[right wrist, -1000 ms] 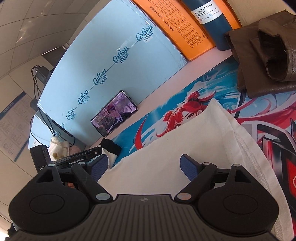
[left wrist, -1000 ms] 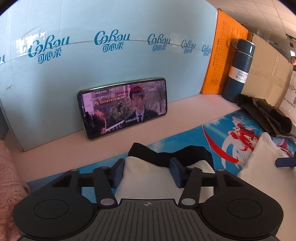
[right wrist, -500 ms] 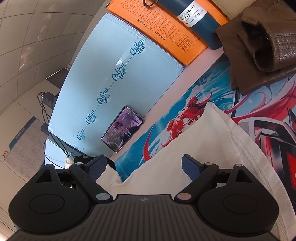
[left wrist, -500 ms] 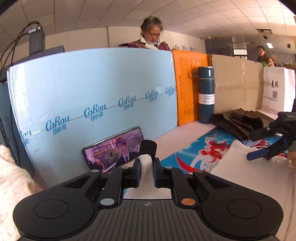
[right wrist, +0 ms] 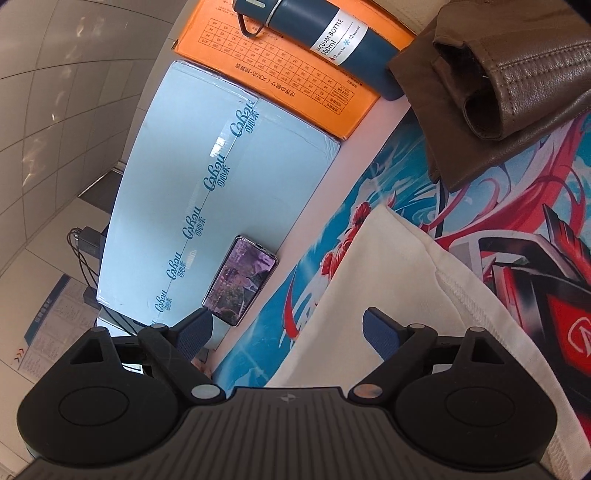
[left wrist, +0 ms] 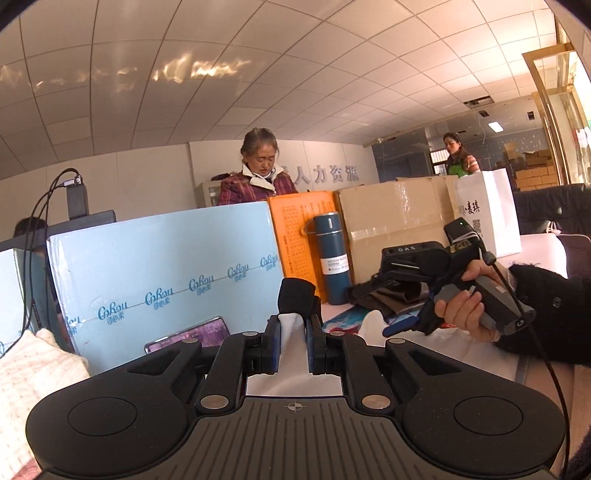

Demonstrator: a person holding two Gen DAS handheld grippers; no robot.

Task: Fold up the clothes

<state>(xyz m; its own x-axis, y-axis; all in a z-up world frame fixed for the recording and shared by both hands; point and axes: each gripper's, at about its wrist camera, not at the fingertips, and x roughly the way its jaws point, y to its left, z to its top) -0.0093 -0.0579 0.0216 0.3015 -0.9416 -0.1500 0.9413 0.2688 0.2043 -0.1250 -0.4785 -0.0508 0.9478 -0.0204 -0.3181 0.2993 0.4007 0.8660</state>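
A white garment (left wrist: pixel 291 328) with a black trim (left wrist: pixel 295 298) is pinched between the pads of my left gripper (left wrist: pixel 291 341), which is shut on it and holds it raised off the table. The rest of the white garment (right wrist: pixel 388 269) lies on the printed mat (right wrist: pixel 517 221). My right gripper (right wrist: pixel 288 332) is open just above the cloth, one finger over the fabric and the other off its left edge. The left wrist view shows that right gripper (left wrist: pixel 402 326) in a hand (left wrist: pixel 461 306), low over the garment.
A brown leather jacket (right wrist: pixel 498 92) lies folded at the mat's far right. A blue vacuum bottle (right wrist: pixel 314 33), an orange box (right wrist: pixel 295 81), a light-blue carton (right wrist: pixel 207 192) and a phone (right wrist: pixel 240 280) line the back. Knitwear (left wrist: pixel 33 373) sits left; two people (left wrist: pixel 258 177) stand behind.
My left gripper closed on the garment's black-trimmed edge and lifted it, the view tilting up to the room. The right gripper stayed open and shifted slightly over the cloth.
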